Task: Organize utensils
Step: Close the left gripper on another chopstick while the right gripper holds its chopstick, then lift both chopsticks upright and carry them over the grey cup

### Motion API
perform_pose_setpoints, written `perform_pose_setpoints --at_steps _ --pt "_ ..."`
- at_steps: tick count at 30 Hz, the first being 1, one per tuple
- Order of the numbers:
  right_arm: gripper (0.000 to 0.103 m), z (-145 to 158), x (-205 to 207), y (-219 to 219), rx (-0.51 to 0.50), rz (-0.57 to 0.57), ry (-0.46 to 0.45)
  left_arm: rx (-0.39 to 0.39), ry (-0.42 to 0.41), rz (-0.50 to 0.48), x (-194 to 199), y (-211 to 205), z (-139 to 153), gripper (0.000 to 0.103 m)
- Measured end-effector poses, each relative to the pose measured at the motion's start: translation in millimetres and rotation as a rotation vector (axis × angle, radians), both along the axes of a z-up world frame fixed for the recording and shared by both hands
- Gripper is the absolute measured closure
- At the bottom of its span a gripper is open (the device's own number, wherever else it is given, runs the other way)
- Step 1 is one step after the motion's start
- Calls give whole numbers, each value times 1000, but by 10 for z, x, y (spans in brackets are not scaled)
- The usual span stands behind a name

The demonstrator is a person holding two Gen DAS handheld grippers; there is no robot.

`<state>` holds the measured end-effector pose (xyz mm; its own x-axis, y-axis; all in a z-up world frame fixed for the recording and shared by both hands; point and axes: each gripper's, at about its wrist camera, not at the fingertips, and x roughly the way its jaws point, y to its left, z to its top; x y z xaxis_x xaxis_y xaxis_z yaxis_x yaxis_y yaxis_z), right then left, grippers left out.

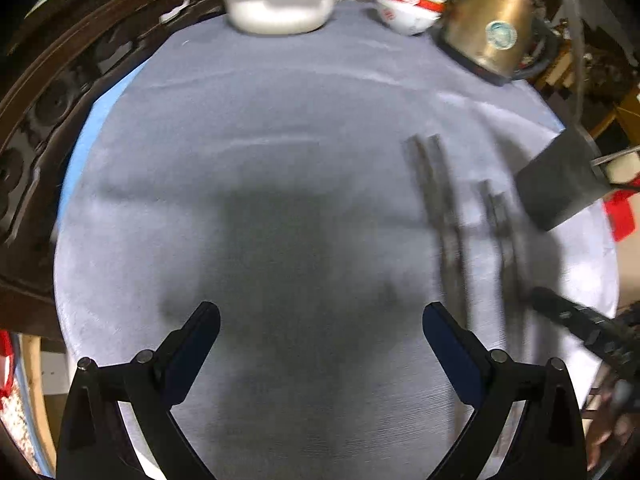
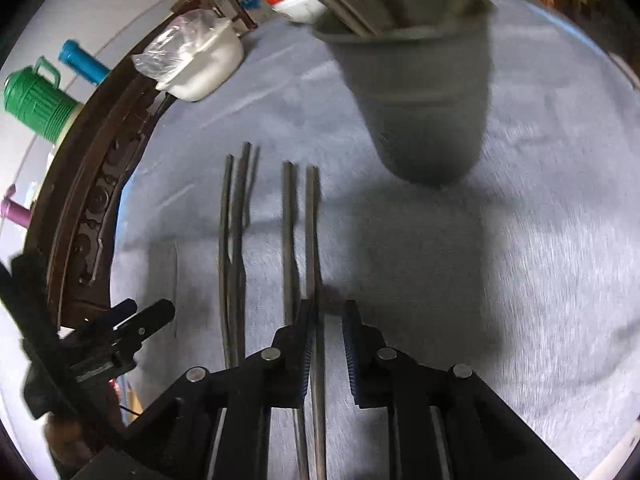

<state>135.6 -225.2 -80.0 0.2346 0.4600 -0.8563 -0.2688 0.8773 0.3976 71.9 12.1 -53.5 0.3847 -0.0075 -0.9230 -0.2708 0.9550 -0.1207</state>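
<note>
Four chopsticks lie flat on the grey cloth of the worktop (image 2: 540, 260), in two pairs side by side. Their long way runs straight ahead from the right gripper (image 2: 326, 316), toward the grey utensil holder (image 2: 424, 92) standing just past their far tips. The right pair of chopsticks (image 2: 300, 216) is the closest: one stick runs up between the right fingers (image 2: 306, 344), which are only a little apart and do not look pressed on it. The left pair of chopsticks (image 2: 236, 216) lies just beside. The left gripper (image 1: 320, 328) hangs wide open over bare cloth, holding nothing, with the chopsticks off to its right. So the right hand is nearer.
</note>
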Motion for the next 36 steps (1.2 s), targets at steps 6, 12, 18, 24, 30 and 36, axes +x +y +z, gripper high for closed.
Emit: perform_pose_setpoints --at_steps 6,12,18,24,30,36 --pt "87 -103 79 175 -51 30 5 -14 13 -44 225 -207 -15 15" --pt "91 -115 72 -49 -40 -7 4 -25 56 -56 345 -345 -103 26" --pt "92 -125 36 -166 -15 -16 0 -39 102 -62 547 -447 -260 34" --pt "92 -138 0 -239 6 -12 -2 79 118 -90 603 -589 -297 63" --pt "92 -128 -13 -261 -8 20 0 31 145 -143 455 -447 -302 97" --pt "93 -110 -109 -255 -52 64 24 -6 193 -175 135 -398 -311 97"
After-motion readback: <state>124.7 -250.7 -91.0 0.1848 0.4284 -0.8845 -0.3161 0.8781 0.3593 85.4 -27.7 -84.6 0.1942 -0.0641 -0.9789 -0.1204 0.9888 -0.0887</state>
